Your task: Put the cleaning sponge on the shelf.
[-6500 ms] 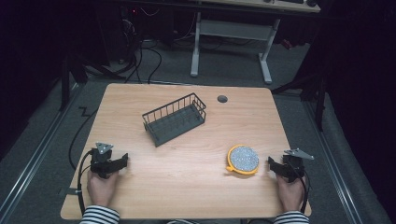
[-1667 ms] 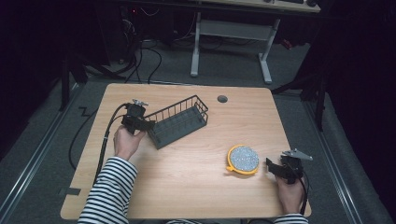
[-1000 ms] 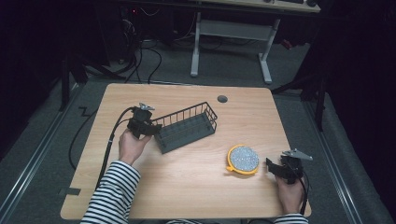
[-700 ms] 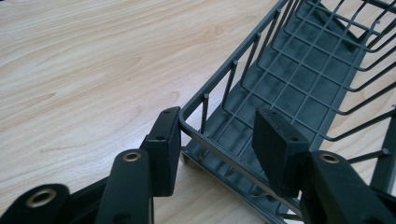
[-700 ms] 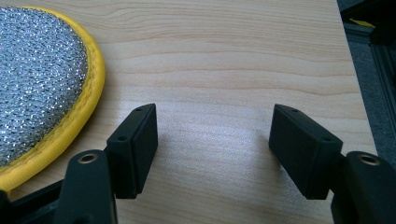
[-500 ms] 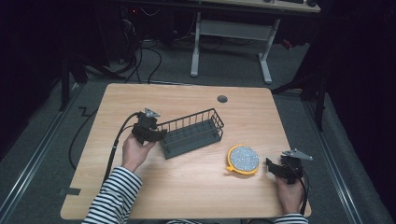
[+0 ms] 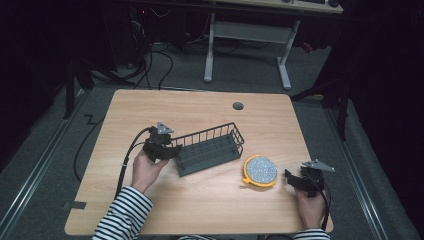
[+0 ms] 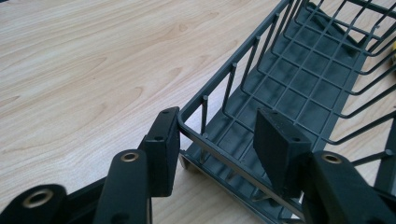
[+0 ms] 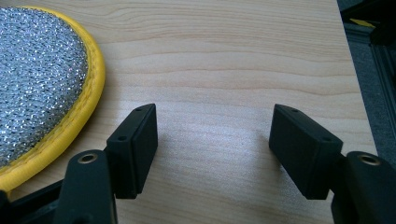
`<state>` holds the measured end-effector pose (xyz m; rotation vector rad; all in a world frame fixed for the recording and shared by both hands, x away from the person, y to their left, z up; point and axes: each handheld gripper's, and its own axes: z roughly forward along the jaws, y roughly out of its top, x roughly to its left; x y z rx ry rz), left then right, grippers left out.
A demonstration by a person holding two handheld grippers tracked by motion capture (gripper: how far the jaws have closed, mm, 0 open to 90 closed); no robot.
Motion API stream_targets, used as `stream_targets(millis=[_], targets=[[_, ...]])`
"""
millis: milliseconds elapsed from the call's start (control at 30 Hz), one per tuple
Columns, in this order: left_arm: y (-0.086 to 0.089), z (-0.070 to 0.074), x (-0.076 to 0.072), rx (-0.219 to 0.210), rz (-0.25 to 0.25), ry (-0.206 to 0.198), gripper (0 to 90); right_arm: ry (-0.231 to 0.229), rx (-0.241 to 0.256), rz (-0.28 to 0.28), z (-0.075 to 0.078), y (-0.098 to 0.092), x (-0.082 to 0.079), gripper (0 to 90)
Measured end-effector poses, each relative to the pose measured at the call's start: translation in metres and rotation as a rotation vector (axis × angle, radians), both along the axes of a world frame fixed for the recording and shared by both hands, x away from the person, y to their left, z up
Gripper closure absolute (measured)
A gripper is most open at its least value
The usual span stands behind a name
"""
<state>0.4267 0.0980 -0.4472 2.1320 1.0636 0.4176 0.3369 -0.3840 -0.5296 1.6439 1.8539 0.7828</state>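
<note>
On wood-grain table [image 7: 200,205] | dark wire basket [image 7: 210,148] | glittery yellow-rimmed round scourer [image 7: 260,170]

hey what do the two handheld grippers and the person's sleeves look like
Both the left gripper and the right gripper are black, each topped by a grey three-cornered plate and trailing a black cable. Up close, the jaws end in flat black rectangular pads with small screw holes and metal rivets at the joints. The sleeves are black-and-white striped.

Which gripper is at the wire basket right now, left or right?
The left gripper: its open jaws straddle the rim at the end of the wire basket. The right gripper sits open beside the yellow-rimmed scouring pad, touching nothing.
</note>
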Motion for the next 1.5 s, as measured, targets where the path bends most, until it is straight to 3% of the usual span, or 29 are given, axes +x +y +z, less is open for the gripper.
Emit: stream_targets(millis=[400, 467, 600, 767, 1167, 1500], targets=[[0.001, 0.000, -0.013, 0.004, -0.002, 0.000, 50.9, 0.000, 0.000, 0.000, 0.000, 0.000, 0.000, 32.9], [0.001, 0.001, -0.013, 0.008, 0.016, -0.005, 44.4, 0.001, 0.001, 0.001, 0.000, 0.000, 0.000, 32.9], [0.004, 0.005, -0.013, -0.042, 0.029, -0.016, 33.0, 0.001, 0.001, 0.000, 0.000, 0.000, 0.000, 32.9], [0.011, 0.010, -0.016, -0.064, 0.035, -0.022, 30.0, 0.001, 0.001, 0.000, 0.000, 0.000, 0.000, 32.9], [0.038, 0.020, -0.025, -0.075, 0.069, -0.060, 30.3, 0.001, 0.002, 0.000, 0.000, 0.000, 0.000, 32.9], [0.077, 0.008, -0.035, -0.130, 0.145, -0.039, 30.5, 0.000, -0.001, -0.001, 0.000, 0.000, 0.000, 32.9]])
